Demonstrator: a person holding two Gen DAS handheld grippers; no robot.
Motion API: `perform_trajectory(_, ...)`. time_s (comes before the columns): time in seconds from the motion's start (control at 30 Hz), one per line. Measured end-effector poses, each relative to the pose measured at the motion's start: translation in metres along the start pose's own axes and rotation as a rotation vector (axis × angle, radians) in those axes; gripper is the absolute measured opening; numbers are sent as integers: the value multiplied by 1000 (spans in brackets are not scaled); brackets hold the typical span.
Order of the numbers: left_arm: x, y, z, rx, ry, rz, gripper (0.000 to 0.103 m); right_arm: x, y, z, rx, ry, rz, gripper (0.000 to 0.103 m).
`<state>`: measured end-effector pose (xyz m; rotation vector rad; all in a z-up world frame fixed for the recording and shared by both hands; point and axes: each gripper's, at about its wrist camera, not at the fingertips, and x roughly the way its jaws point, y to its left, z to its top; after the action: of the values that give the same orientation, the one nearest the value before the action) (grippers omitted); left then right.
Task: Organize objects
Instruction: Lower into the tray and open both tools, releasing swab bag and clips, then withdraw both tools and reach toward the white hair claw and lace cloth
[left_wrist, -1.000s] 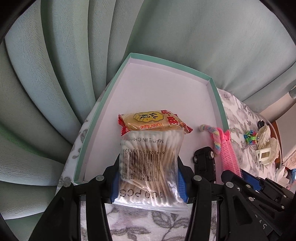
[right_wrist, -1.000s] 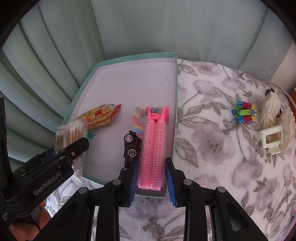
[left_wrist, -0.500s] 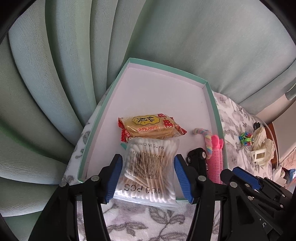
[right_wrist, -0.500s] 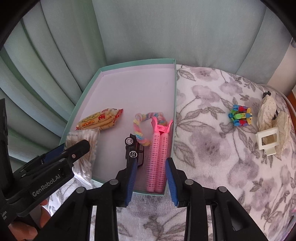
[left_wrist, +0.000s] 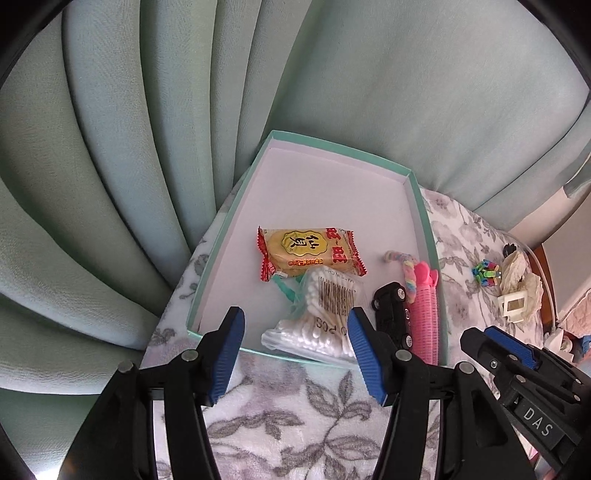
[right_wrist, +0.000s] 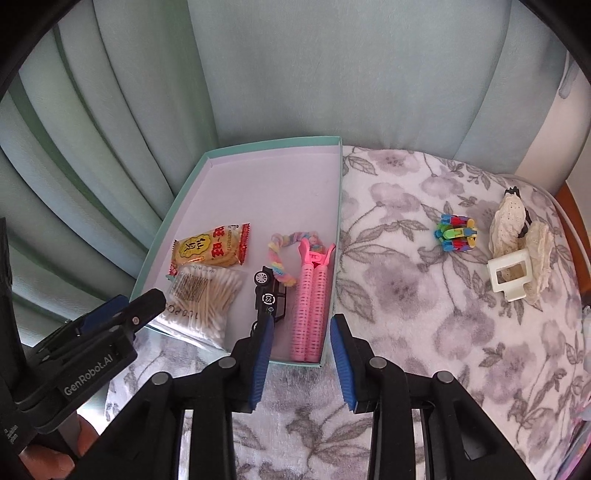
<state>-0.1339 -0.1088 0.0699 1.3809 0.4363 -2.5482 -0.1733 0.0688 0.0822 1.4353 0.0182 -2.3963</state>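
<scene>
A shallow teal tray (left_wrist: 218, 240) lies on the flowered cloth. In it are a red-and-yellow snack packet (left_wrist: 310, 251), a bag of cotton swabs (left_wrist: 321, 314) resting over the near rim, a black toy car (left_wrist: 391, 314), pink hair rollers (right_wrist: 312, 302) and a pastel braided hair tie (right_wrist: 284, 258). My left gripper (left_wrist: 293, 325) is open just in front of the swab bag, which lies free between and beyond its blue pads. Near the tray's front right corner, my right gripper (right_wrist: 301, 328) is open with the ends of the rollers ahead of it.
On the cloth right of the tray (right_wrist: 338, 206) lie a bundle of colourful clips (right_wrist: 456, 232), a white claw clip (right_wrist: 508, 275) and cream lace pieces (right_wrist: 509, 221). Pale green curtains hang close behind the tray. A wooden edge shows at the far right.
My left gripper opened, let go of the swab bag in the tray and drew back. My right gripper released the pink rollers, opened wider and pulled back too.
</scene>
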Motion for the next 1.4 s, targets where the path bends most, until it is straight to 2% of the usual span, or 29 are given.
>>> perform_trajectory(0.13,-8,-1,-6,12,-6,27,60,-8,-3,-6,12,-16,-2,67)
perform_trajectory(0.17,-9,-1,-6,13,-6,34,61,-10,-4,-7,14,-20,-3,68)
perform_trajectory(0.2,-11,-1,-7,13,-6,41,69,-12,-6,-8,15,-24,-3,69)
perform_trajectory(0.27,-14,-2,-8,10,-13,46,77,-16,-8,-10,16,-33,-10,73)
perform_trajectory(0.33,-18,-2,-9,10,-21,49,79,-21,-10,-12,19,-43,-18,80)
perform_trajectory(0.43,-22,-5,-10,12,-34,62,85,-26,-15,-14,28,-51,-24,84)
perform_trajectory(0.57,-26,-8,-12,18,-50,84,85,-33,-21,-18,35,-64,-33,93)
perform_trajectory(0.6,-27,-9,-13,20,-54,92,88,-34,-22,-19,37,-69,-35,97)
perform_trajectory(0.63,-28,-10,-13,22,-56,96,96,-36,-24,-20,40,-74,-35,101)
perform_trajectory(0.7,-29,-11,-15,25,-62,100,99,-40,-26,-21,42,-85,-37,103)
perform_trajectory(1.13,-47,-20,-21,41,-90,142,99,-62,-40,-30,68,-124,-23,103)
perform_trajectory(1.4,-47,-34,-22,71,-93,131,99,-65,-58,-31,103,-133,-32,103)
